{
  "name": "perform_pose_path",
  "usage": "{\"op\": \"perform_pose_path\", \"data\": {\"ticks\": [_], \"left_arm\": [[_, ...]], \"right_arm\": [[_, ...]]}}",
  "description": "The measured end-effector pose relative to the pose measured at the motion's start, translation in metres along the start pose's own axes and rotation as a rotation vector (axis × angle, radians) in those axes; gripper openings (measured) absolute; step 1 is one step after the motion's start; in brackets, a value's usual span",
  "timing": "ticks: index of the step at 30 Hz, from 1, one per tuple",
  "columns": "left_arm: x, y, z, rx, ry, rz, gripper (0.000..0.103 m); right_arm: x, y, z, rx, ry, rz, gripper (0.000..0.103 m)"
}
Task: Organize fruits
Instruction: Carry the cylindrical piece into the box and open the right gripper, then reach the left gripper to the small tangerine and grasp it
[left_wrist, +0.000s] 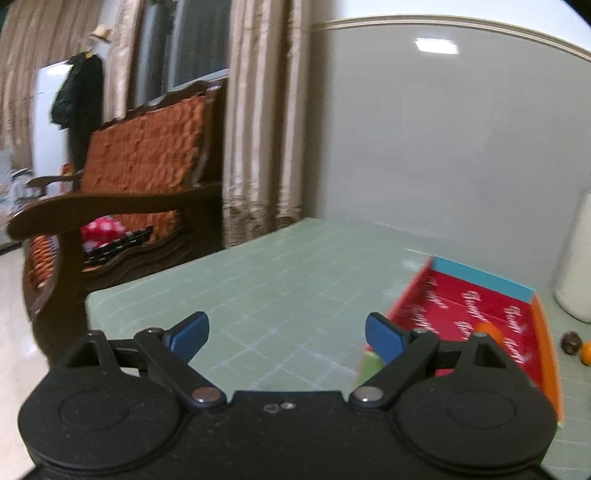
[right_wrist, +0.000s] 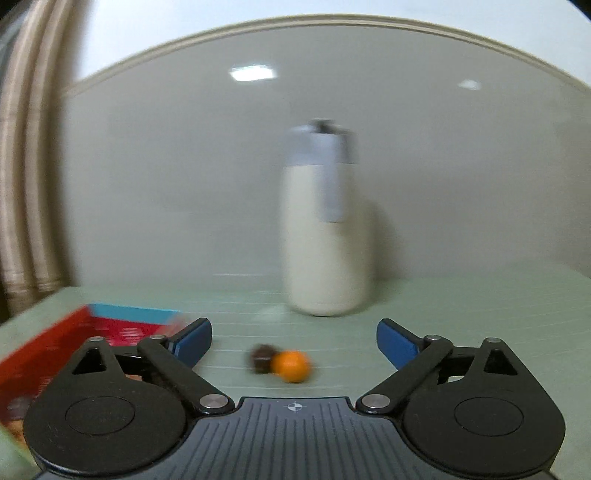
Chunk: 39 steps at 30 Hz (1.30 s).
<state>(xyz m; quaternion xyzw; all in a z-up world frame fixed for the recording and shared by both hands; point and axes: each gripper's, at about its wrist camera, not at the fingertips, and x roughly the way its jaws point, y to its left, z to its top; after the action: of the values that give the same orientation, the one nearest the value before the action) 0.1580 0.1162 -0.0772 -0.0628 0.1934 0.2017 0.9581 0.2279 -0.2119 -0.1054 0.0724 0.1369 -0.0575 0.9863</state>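
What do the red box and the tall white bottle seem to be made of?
Red box: probably printed cardboard, with thin flat walls, blue and orange edges, and white lettering inside. Tall white bottle: smooth matte cream body with a grey cap, perhaps coated metal or plastic; motion blur leaves this open.

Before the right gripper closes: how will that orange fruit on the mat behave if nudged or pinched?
The orange fruit looks round and smooth, so it would probably roll on the flat green mat if nudged. It sits against the dark fruit, which might get bumped too. The open right gripper spans it; an off-center pinch could squirt it out.
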Motion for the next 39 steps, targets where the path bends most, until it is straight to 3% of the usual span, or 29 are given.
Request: {"op": "perform_pose_path", "data": {"ticks": [8,18,22,29,39], "left_arm": [[-0.020,-0.057,0.002,0.088,-0.016,-0.138,0.085],[-0.046,-0.169,-0.003,0.240,-0.042,-0.365,0.085],[-0.042,-0.208,-0.015,0.292,-0.012,-0.422,0.085],[-0.033,-0.260,-0.032,0.370,0.011,-0.459,0.082],[-0.014,-0.300,-0.052,0.425,0.039,-0.450,0.064]], "right_arm": [[0.001,-0.054,0.002,0.030,0.008,-0.334,0.103],[-0.007,-0.123,0.001,0.089,0.036,-0.549,0.103],[-0.015,-0.148,0.001,0.128,0.050,-0.590,0.103],[-0.022,-0.173,0.003,0.175,0.065,-0.601,0.103],[-0.025,-0.178,0.009,0.214,0.070,-0.570,0.103]]}}
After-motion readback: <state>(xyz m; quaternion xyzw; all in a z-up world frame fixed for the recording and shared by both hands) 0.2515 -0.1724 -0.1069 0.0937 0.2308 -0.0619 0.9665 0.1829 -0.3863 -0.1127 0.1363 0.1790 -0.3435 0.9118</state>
